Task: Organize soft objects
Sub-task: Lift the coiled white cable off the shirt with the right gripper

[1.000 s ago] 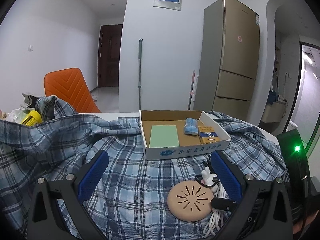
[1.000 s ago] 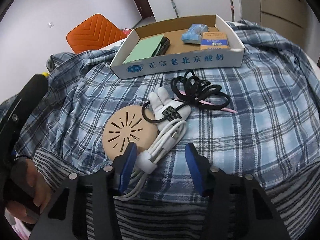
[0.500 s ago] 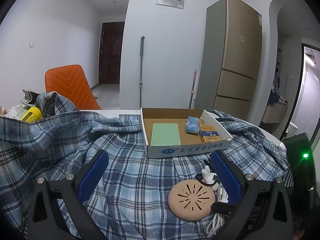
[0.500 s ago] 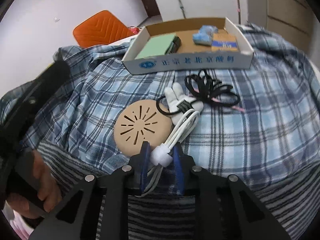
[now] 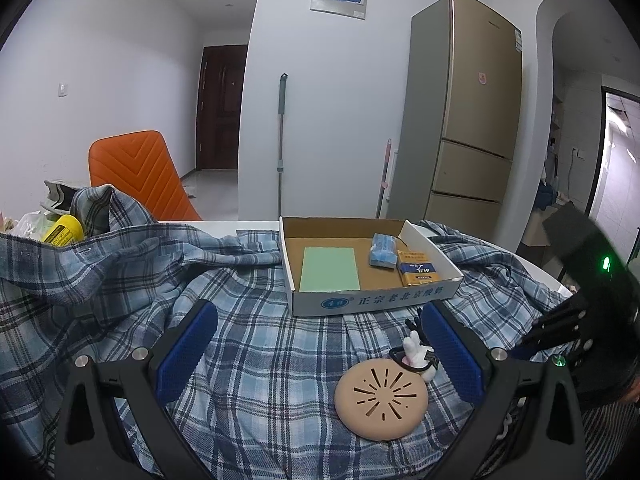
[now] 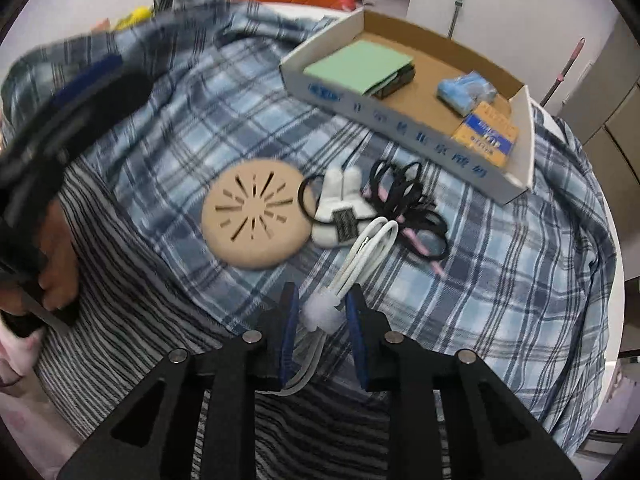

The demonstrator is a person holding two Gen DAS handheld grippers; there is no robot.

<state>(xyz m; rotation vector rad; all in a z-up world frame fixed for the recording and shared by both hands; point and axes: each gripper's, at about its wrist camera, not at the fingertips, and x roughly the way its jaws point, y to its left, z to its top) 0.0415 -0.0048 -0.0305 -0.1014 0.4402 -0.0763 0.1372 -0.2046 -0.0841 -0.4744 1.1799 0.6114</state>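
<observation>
White cable bundle [image 6: 356, 264] – white tie end clamped between right claw [image 6: 322, 314] pads; left claw [image 5: 320, 350] released.

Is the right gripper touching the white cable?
Touching. The right wrist view shows the right gripper closed on the white cable at its bundled tie.

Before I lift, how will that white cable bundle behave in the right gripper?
Probably floppy: the white cable is a loose coil bound only by a tie, which sits in the right gripper, so the long loops should dangle. It looks light. The loops lie against the black cord and may drag it.
</observation>
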